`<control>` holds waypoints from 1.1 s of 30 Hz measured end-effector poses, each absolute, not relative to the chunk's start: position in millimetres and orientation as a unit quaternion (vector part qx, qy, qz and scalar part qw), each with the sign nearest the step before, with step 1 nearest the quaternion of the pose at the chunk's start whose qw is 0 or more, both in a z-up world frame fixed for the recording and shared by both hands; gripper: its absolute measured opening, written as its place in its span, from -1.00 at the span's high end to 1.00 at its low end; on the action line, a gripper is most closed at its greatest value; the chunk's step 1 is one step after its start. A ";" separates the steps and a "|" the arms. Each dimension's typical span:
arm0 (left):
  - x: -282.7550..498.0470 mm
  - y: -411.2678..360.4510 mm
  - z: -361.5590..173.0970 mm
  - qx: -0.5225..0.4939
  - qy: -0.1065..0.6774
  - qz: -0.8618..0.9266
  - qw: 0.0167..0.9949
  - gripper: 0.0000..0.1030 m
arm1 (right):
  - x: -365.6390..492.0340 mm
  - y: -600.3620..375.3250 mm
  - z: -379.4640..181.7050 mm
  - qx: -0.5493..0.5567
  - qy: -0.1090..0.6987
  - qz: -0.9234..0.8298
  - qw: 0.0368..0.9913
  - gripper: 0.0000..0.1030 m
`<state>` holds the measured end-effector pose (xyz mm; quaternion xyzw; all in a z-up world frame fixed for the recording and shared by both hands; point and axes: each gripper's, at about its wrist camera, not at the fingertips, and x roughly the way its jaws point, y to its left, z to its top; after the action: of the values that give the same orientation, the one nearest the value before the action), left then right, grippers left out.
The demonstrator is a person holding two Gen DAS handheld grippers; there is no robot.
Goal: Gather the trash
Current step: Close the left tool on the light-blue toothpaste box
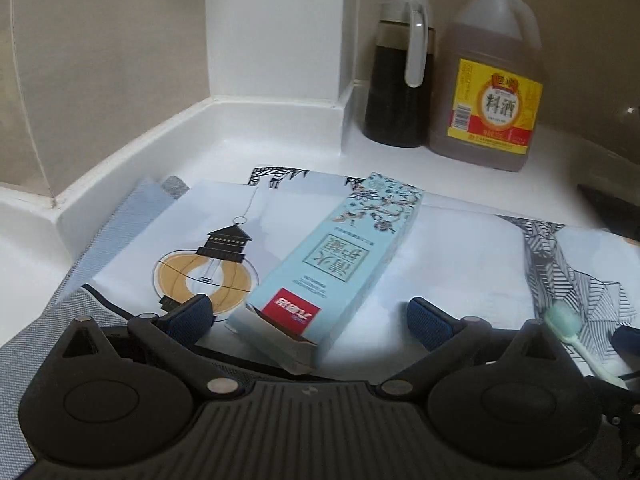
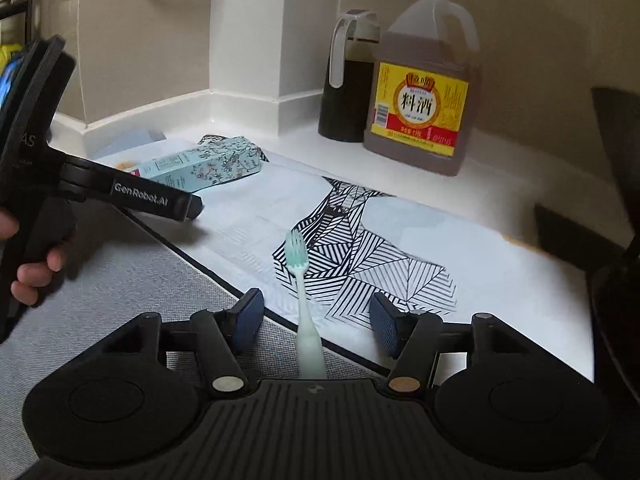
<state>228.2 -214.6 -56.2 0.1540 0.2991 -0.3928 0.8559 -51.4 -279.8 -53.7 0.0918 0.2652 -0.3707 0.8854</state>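
Observation:
A pale blue patterned carton with a red label lies flat on the printed mat, its torn near end between the fingers of my left gripper. That gripper is open and its pads stand clear of the carton's sides. A mint-green toothbrush lies with its bristles pointing away and its handle between the fingers of my right gripper. The right gripper is open too, with a gap on each side of the handle. In the right wrist view the carton sits behind the left tool's black finger.
A dark sauce jug and a large cooking-wine bottle stand against the back wall. A white pillar fills the counter corner. Grey cloth lies under the mat's near edge. A hand grips the left tool.

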 end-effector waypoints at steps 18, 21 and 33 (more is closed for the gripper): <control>228.7 -216.2 -56.1 0.153 0.300 -0.391 0.856 -1.00 | -53.3 -283.4 -53.9 0.108 0.263 -0.362 0.888 -0.21; 228.1 -216.8 -56.3 0.153 0.300 -0.387 0.858 -1.00 | -54.2 -281.9 -53.1 0.108 0.259 -0.359 0.890 0.16; 222.4 -213.6 -52.3 0.159 0.291 -0.375 0.865 -0.58 | -58.6 -283.4 -52.1 0.122 0.248 -0.333 0.902 0.85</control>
<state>222.4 -213.6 -52.3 0.1589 0.2914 -0.3752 0.8655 -58.6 -283.4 -52.1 0.1219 0.2477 -0.3327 0.9017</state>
